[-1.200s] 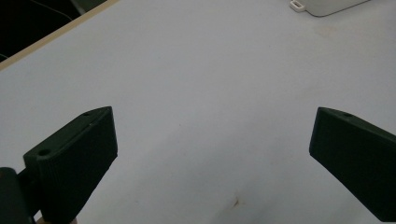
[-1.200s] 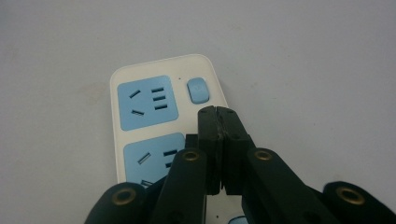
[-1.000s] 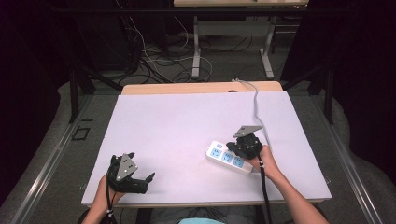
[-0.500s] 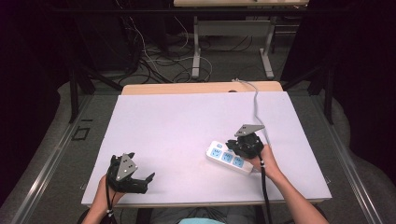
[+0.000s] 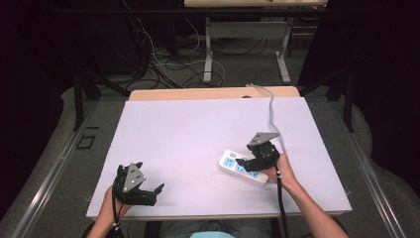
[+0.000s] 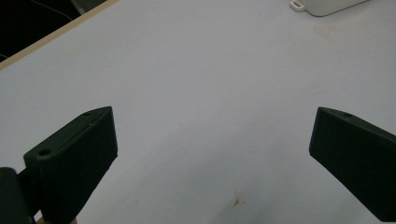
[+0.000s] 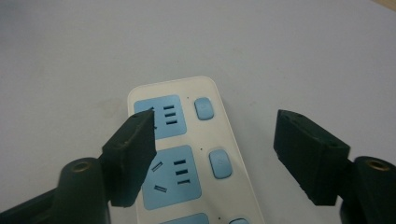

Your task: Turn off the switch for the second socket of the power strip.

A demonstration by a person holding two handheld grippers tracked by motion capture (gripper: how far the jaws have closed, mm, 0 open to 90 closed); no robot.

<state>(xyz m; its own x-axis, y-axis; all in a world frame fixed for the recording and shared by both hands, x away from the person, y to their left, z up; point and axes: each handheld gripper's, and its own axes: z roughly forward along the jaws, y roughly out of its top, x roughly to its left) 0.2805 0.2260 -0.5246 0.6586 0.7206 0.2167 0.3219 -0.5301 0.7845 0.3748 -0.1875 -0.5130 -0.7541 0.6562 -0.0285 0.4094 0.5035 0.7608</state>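
Two tongs work over one white surface point(image 5: 198, 148), and the job looks barely begun. The right tongs point(image 5: 253, 159) hang spread wide just above the power strip point(image 5: 233, 164), a white bar with blue socket faces that lies flat near the surface's right front corner, angled so that one end points toward the front edge. In the right gripper view the strip point(image 7: 187, 154) runs between the jaws but nearer the left one, whose tip sits over a blue socket face, while the right jaw stands clear beside the strip over bare surface. I cannot tell whether the left jaw touches the plastic. Small blue switches point(image 7: 219, 163) line the strip's side nearer the right jaw. Nothing is plugged in, and nothing is gripped.

The left tongs point(image 5: 141, 191) rest close to the front left corner, also spread wide and holding nothing; in the left gripper view the jaws frame bare surface, with an end of the strip point(image 6: 322, 5) far off at the top.

As I judge it, the grasp or a switch press is yet to come, so nearly all the work remains.

Room is plentiful: the whole middle and back of the surface lie bare. The strip's grey cord point(image 5: 271, 111) runs to the back edge by the right side and may limit how far the strip can slide. The front edge is near both hands.
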